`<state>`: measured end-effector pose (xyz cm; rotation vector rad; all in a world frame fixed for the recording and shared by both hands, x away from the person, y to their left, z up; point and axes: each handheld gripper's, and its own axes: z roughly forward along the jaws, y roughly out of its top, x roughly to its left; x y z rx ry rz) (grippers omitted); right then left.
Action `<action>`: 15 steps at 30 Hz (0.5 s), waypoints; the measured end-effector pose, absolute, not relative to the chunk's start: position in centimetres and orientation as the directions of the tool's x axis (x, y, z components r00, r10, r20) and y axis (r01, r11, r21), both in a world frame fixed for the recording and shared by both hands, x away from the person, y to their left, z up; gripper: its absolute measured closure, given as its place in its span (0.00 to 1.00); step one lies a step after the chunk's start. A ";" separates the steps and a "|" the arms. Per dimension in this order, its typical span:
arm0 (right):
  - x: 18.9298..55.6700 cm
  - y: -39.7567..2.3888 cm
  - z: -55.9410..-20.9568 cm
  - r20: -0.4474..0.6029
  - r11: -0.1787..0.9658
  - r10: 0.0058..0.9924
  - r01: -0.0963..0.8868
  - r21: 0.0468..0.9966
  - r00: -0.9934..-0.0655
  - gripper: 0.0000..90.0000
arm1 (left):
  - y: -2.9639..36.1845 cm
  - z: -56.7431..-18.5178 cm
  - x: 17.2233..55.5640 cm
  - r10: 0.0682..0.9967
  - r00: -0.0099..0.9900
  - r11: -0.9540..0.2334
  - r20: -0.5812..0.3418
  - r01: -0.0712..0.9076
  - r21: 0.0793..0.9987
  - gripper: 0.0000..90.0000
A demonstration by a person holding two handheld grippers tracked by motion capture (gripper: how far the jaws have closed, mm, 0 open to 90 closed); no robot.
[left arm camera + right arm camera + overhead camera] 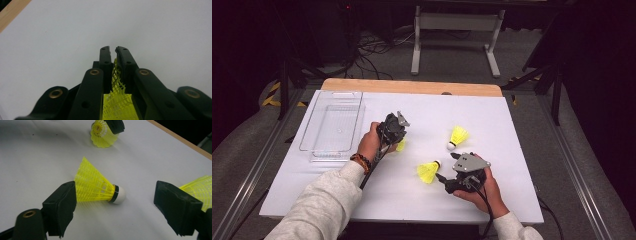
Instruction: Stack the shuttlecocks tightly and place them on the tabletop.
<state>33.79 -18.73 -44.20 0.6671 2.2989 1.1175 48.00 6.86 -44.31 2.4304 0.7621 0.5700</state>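
Three yellow shuttlecocks with white corks are on the white table top. My left gripper (396, 140) (113, 50) is shut on the mesh skirt of one shuttlecock (401, 146) (117, 100) near the table's middle; the same shuttlecock (101, 135) is seen in the right gripper view, low over the table. My right gripper (446, 166) (120, 200) stands open at the front right. A second shuttlecock (428, 171) (97, 185) lies on its side between the right jaws, untouched. The third shuttlecock (457, 136) (200, 187) lies farther back, beyond the right jaw.
A clear plastic tray (332, 125) stands at the back left of the white board (512, 200), with nothing seen in it. A wooden strip (412, 86) runs along the far edge. Metal rails flank the table, and cables and a stand sit on the floor behind.
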 end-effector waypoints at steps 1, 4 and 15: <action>33.8 -18.7 -44.2 -0.217 0.547 0.613 0.210 0.811 -0.760 0.21 | 6.8 -44.3 48.0 0.622 0.746 -0.701 0.237 0.397 0.592 0.94; 33.8 -18.7 -44.3 -0.214 0.547 0.614 0.214 0.810 -0.760 0.21 | 6.8 -44.2 48.2 0.639 0.735 -0.684 0.224 0.410 0.604 0.93; 33.7 -18.5 -44.2 -0.219 0.553 0.608 0.210 0.806 -0.763 0.21 | 6.9 -43.9 48.2 0.651 0.732 -0.664 0.202 0.421 0.618 0.74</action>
